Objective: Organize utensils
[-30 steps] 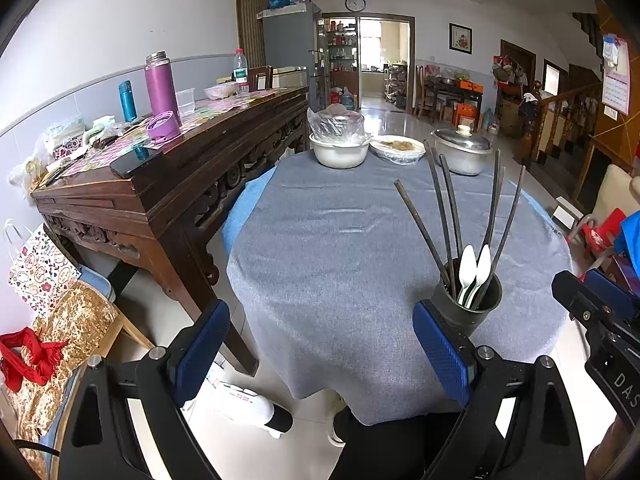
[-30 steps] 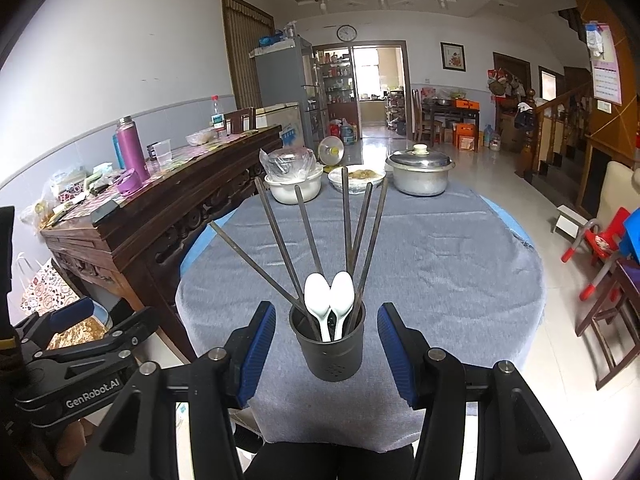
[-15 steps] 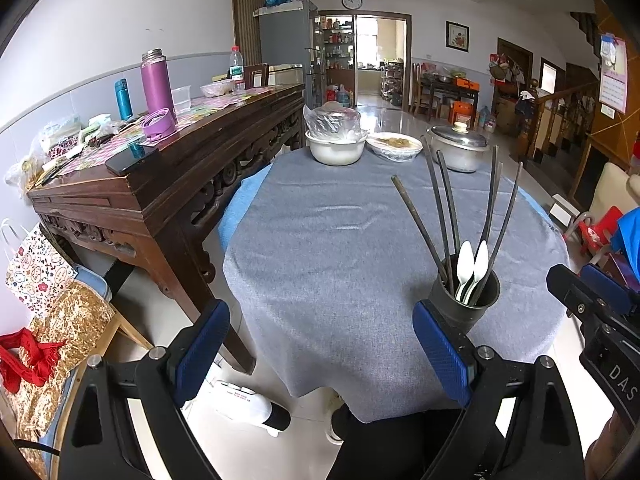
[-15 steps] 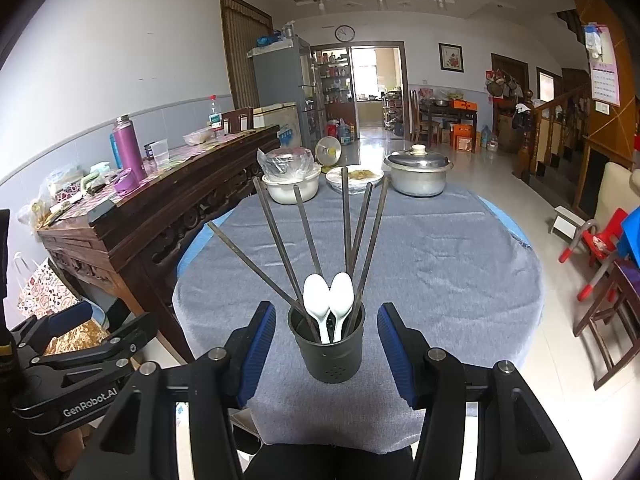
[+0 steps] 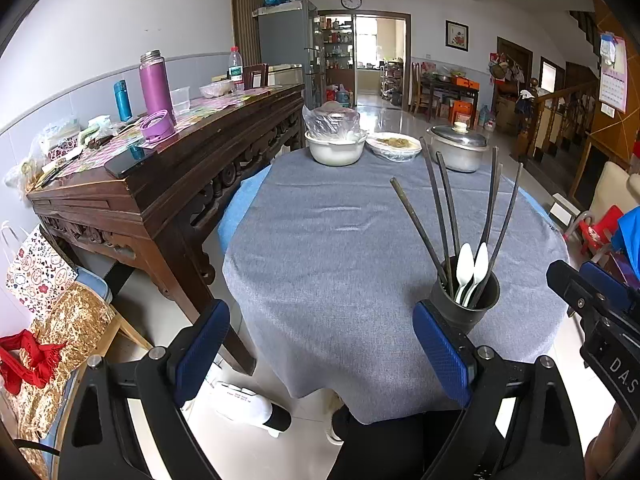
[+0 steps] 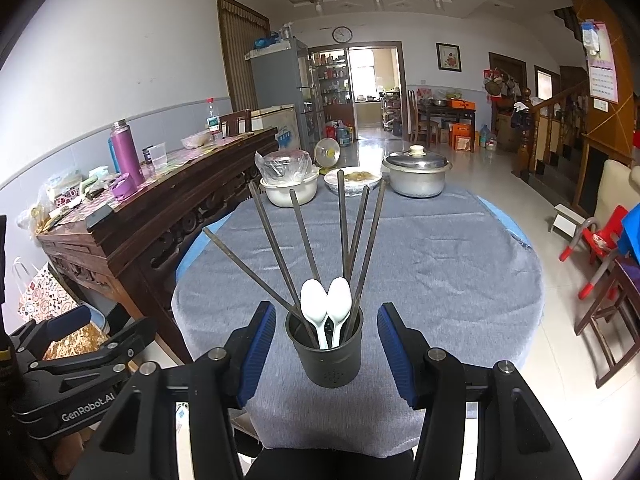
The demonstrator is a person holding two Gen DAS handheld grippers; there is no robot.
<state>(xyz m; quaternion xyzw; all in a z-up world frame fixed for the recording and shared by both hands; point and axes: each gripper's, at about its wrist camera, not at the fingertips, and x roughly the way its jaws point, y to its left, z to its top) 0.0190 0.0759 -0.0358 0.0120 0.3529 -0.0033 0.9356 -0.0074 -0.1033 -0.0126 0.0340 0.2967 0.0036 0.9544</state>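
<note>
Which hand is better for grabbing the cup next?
Right, probably. The cup sits centred between the right gripper pads, jaws open. The left gripper is off to the side, the cup beyond its right pad.

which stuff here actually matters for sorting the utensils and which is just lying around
Part of the job:
- dark utensil holder
- two white spoons standing in it
- dark chopsticks fanned out of it

Just lying about:
- lidded metal pot
- bagged white bowl
- plate of food
- purple flask

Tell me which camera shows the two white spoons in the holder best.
The right wrist view: the white spoons stand centered and close in the black holder. The left wrist view shows them smaller, off right, partly crossed by chopsticks.
</note>
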